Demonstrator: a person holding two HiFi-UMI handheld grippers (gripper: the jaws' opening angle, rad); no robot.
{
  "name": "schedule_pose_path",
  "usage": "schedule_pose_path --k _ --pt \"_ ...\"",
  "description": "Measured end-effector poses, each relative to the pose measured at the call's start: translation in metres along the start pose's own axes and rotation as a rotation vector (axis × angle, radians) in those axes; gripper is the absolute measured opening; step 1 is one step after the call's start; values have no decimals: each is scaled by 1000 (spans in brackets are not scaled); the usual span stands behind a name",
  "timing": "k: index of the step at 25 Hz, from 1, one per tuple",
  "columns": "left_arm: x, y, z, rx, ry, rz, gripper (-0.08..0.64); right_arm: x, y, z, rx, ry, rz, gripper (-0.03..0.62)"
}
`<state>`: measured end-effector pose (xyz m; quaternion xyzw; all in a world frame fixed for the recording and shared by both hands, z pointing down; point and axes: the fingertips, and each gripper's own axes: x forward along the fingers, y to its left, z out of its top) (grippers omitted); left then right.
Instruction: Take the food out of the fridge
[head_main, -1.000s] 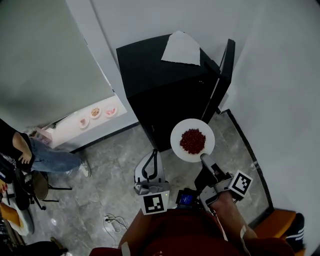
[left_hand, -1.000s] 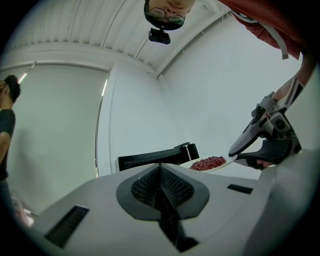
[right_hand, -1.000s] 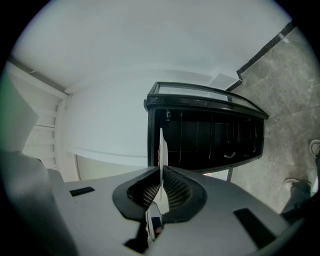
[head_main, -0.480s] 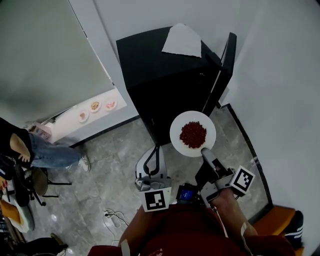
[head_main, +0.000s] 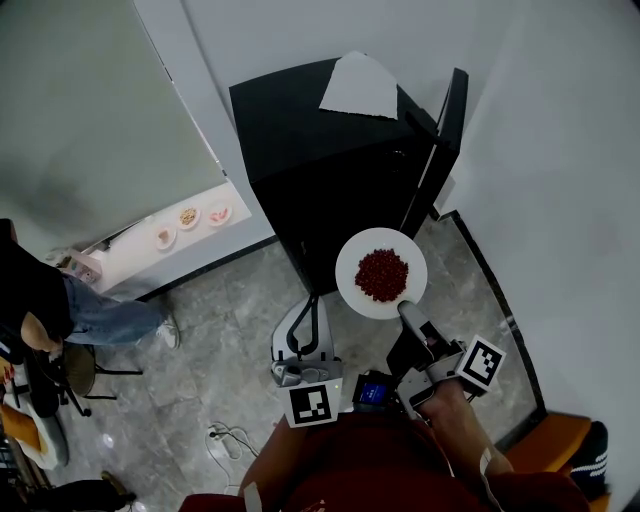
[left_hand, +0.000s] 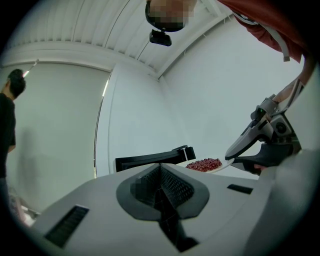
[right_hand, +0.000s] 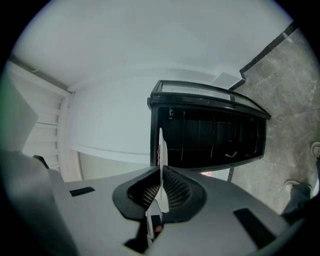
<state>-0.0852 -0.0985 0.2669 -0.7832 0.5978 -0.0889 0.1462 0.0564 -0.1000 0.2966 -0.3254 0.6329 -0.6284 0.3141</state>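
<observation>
**A:** How does the left gripper (left_hand: 160, 172) stand?

**B:** Its jaws are pressed together with nothing between them. It sits at the near left, close to the body, and points away. Its marker cube (head_main: 309, 405) is on the near end. The hand behind it is out of sight.

**A:** And the right gripper (head_main: 407, 312)?

**B:** It is farther out than the left one, on the right, and points far and slightly left. Its jaws are clamped on the rim of a plate (head_main: 350, 262), which sits level. The right hand (head_main: 440, 398) grips the handle, with that gripper's cube (head_main: 480, 364) on the outer side. The bare forearm (head_main: 470, 445) runs back to the near right.
</observation>
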Motion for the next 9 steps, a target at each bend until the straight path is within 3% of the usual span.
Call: schedule_pose_path --k 9 --pt "0 0 2 3 2 8 15 0 -1 1 3 5 -1 31"
